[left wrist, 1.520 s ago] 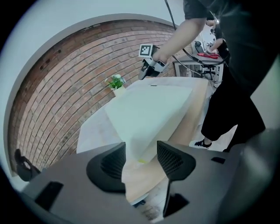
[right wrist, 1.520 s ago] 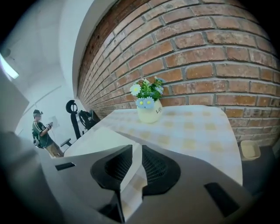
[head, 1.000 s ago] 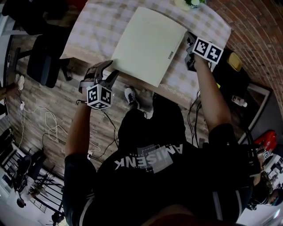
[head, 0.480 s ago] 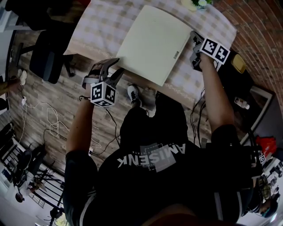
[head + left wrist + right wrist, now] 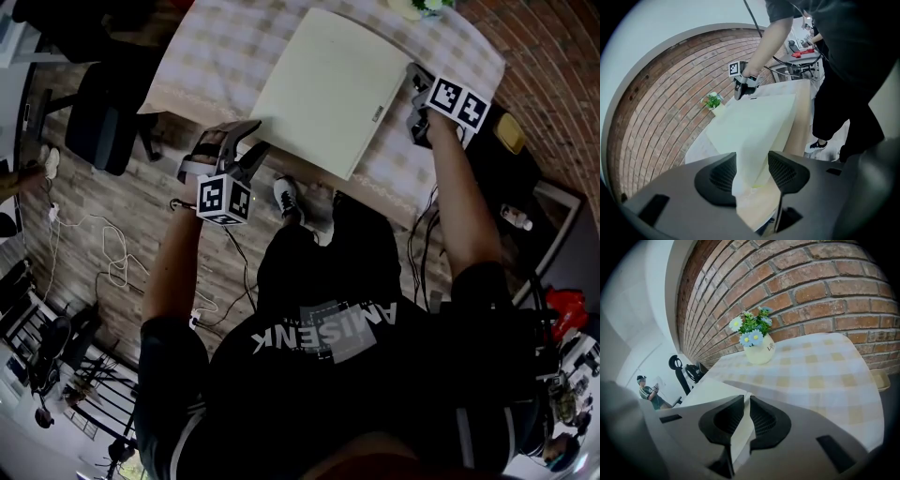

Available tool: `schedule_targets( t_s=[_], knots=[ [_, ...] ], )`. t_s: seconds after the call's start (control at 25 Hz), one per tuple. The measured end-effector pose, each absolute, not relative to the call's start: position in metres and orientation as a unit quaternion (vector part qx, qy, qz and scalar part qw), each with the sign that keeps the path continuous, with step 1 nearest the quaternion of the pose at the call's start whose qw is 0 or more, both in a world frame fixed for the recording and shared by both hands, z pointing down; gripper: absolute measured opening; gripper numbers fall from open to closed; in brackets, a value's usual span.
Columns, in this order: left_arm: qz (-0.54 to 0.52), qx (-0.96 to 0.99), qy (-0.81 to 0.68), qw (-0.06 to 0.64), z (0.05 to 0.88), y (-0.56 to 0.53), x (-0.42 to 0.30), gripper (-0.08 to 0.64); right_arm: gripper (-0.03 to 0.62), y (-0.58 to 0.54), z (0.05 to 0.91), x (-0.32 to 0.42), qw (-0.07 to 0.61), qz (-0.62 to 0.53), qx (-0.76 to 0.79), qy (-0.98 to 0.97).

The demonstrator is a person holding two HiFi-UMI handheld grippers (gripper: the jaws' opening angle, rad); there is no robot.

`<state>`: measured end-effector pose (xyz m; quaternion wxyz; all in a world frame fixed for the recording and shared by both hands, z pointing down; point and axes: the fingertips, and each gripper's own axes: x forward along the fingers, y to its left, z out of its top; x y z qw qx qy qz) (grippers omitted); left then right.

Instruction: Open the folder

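A cream folder (image 5: 328,84) lies closed on the checked tablecloth (image 5: 211,52). My left gripper (image 5: 249,141) is at its near left corner, by the table's front edge. In the left gripper view this gripper (image 5: 752,164) stands open, the folder's corner (image 5: 754,136) lying between the pads without being squeezed. My right gripper (image 5: 412,86) is at the folder's right edge. In the right gripper view it (image 5: 746,401) is shut on a thin pale edge of the folder (image 5: 743,427).
A small pot of flowers (image 5: 758,348) stands on the cloth at the far edge by the brick wall (image 5: 811,291). An office chair (image 5: 98,117) stands left of the table, and cables (image 5: 108,262) trail on the wooden floor. My legs are against the table's front.
The left gripper has drifted slightly right, closer to the folder's near corner, and rolled a little. The right gripper has kept still on the folder's edge.
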<state>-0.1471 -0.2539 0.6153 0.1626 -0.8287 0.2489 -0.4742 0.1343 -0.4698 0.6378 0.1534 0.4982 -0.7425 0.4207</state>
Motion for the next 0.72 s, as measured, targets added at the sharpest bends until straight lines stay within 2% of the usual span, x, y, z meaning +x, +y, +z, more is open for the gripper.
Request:
schedule_targets(
  t_s=[0.4, 0.72],
  knots=[
    [-0.497, -0.800, 0.204, 0.266, 0.622, -0.253, -0.137, 0.216, 0.067, -0.470, 0.638, 0.133, 0.159, 0.420, 0.497, -0.742],
    [-0.509, -0.791, 0.174, 0.289, 0.619, -0.251, -0.132, 0.213, 0.067, -0.470, 0.639, 0.132, 0.169, 0.420, 0.493, -0.743]
  ],
)
